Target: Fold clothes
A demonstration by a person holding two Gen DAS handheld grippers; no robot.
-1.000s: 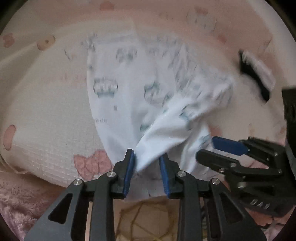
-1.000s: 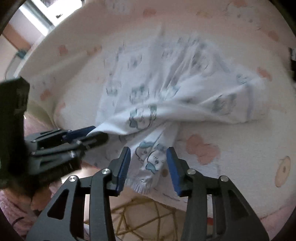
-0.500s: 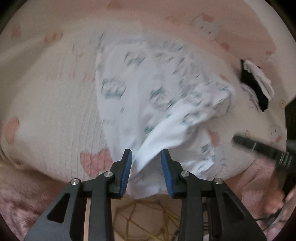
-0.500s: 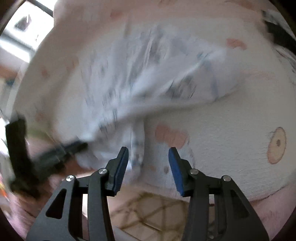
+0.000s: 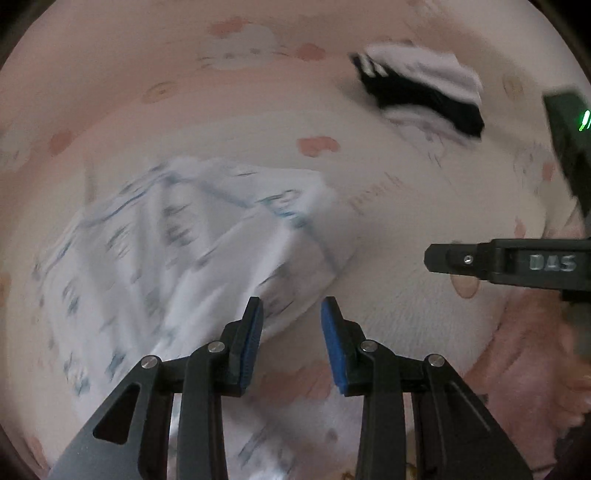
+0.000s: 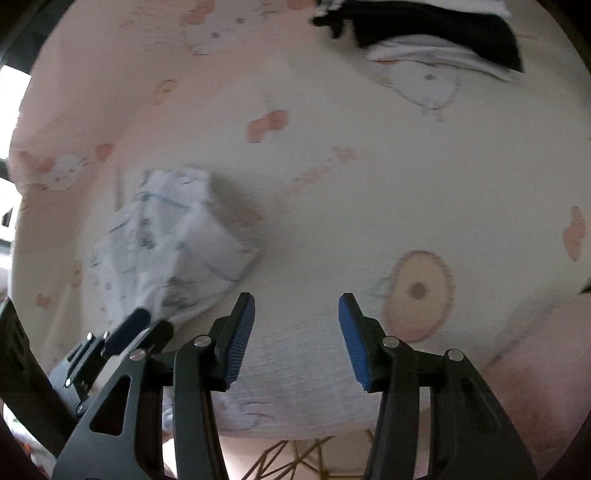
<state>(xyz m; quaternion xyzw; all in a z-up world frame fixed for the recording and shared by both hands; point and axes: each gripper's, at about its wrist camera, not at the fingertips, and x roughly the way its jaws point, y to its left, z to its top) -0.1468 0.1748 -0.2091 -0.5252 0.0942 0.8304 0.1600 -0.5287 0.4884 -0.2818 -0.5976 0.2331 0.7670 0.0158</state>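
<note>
A white baby garment with blue prints (image 5: pixel 177 258) lies folded over on the pink cartoon-print blanket (image 5: pixel 388 221). It is motion-blurred. My left gripper (image 5: pixel 291 332) is open, its left pad touching the garment's near fold; nothing sits between the pads. In the right wrist view the garment (image 6: pixel 173 240) lies at left, and the left gripper (image 6: pixel 140 325) shows at its near edge. My right gripper (image 6: pixel 295 336) is open and empty over bare blanket, to the right of the garment. It shows in the left wrist view (image 5: pixel 436 254) at right.
A black and white folded garment (image 5: pixel 424 88) lies at the far right of the blanket, also in the right wrist view (image 6: pixel 436 33). A fuzzy pink cover (image 5: pixel 535 350) borders the blanket at right. A gold wire frame (image 6: pixel 295 458) shows below the near edge.
The left gripper let go of the garment's corner, which was carried over and now lies folded on the body. The right gripper swung right, away from the garment, over bare blanket.
</note>
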